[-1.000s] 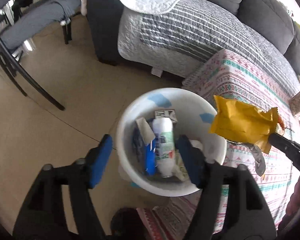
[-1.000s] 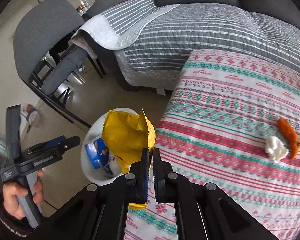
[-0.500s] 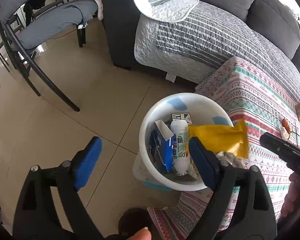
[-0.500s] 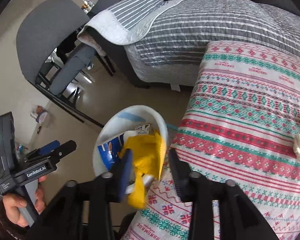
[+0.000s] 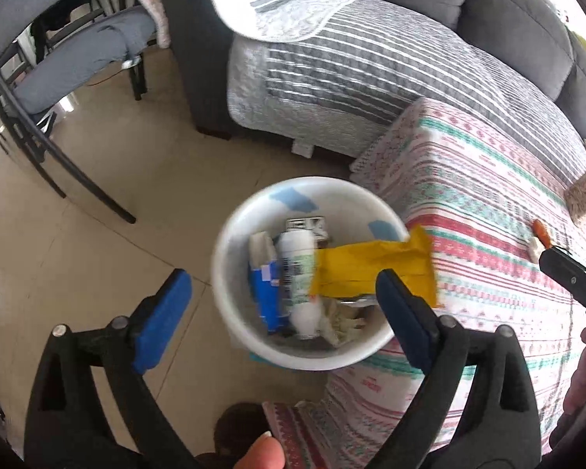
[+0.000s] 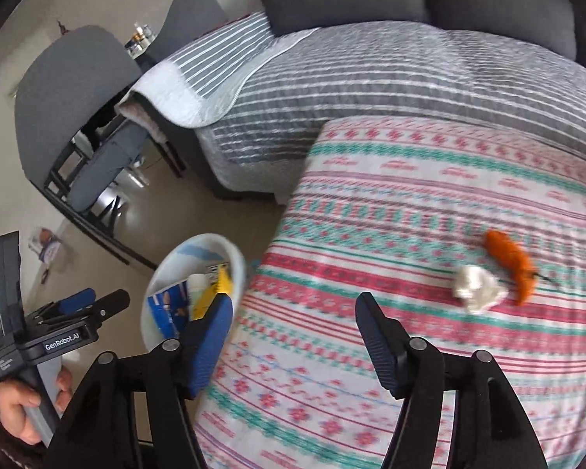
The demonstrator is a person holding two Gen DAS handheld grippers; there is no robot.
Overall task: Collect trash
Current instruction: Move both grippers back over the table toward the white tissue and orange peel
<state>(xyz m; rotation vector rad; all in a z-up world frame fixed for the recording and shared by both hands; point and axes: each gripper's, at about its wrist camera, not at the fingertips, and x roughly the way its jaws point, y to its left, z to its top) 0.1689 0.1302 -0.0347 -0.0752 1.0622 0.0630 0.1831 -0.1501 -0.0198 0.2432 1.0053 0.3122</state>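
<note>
Two claws, left claw [image 5: 283, 314] and right claw [image 6: 293, 336], gape empty, jaws just widened. One yellow wrapper [image 5: 371, 269] lies in one white bin [image 5: 230, 242]. Two scraps remain on the table [image 6: 371, 215]: orange peel [image 6: 510, 260], white tissue [image 6: 476, 287].

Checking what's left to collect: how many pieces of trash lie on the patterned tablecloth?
2: an orange scrap and a white crumpled wad touching it, toward the tablecloth's right side. More may lie out of view.

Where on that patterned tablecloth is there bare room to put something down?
The tablecloth is bare from its bin-side edge up to the white wad and orange peel. The white bin beside it is crowded; the yellow wrapper lies across it.
</note>
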